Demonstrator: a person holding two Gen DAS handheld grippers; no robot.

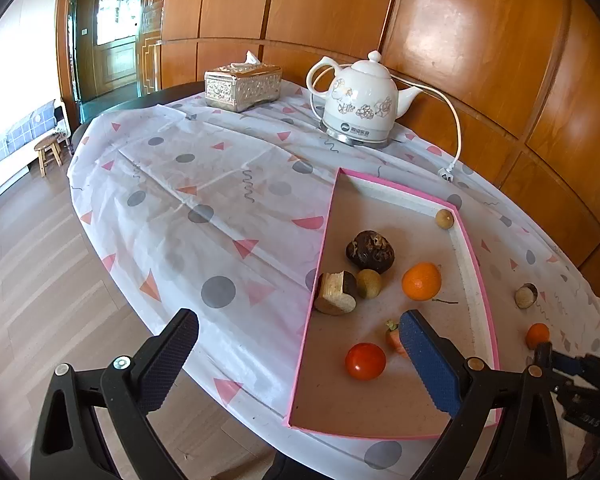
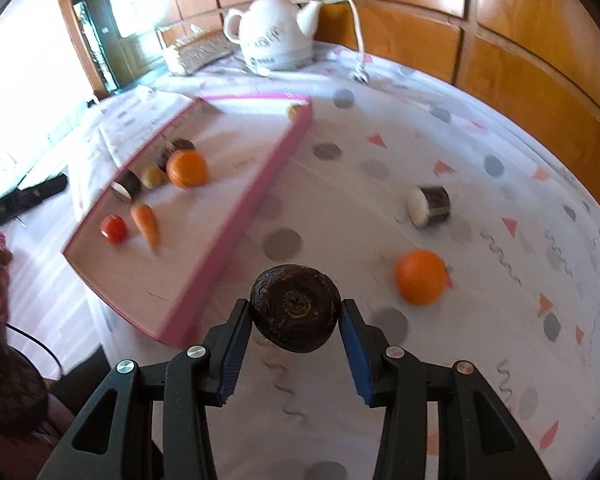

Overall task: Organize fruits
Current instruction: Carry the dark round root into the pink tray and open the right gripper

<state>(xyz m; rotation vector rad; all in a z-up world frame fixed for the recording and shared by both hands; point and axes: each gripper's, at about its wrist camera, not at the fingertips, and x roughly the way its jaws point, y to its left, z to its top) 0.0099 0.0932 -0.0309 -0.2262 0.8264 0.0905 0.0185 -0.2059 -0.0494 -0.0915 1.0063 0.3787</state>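
Note:
A pink-rimmed tray (image 1: 476,300) (image 2: 260,184) lies on the table. It holds a tomato (image 1: 365,361) (image 2: 114,229), a carrot (image 1: 394,339) (image 2: 145,222), an orange (image 1: 421,281) (image 2: 187,168), a dark wrinkled fruit (image 1: 370,251), a cut dark piece (image 1: 335,293) and small tan fruits (image 1: 368,283). My left gripper (image 1: 300,356) is open and empty over the tray's near left edge. My right gripper (image 2: 296,320) is shut on a dark round fruit (image 2: 295,312), above the cloth right of the tray. Another orange (image 2: 420,277) (image 1: 537,335) and a cut dark piece (image 2: 428,205) (image 1: 526,295) lie outside the tray.
A white kettle (image 1: 360,100) (image 2: 276,34) with a cord and plug (image 1: 446,174) stands at the back. A silver tissue box (image 1: 242,85) (image 2: 198,52) sits left of it. The patterned tablecloth (image 1: 204,200) covers the round table; floor lies beyond its left edge.

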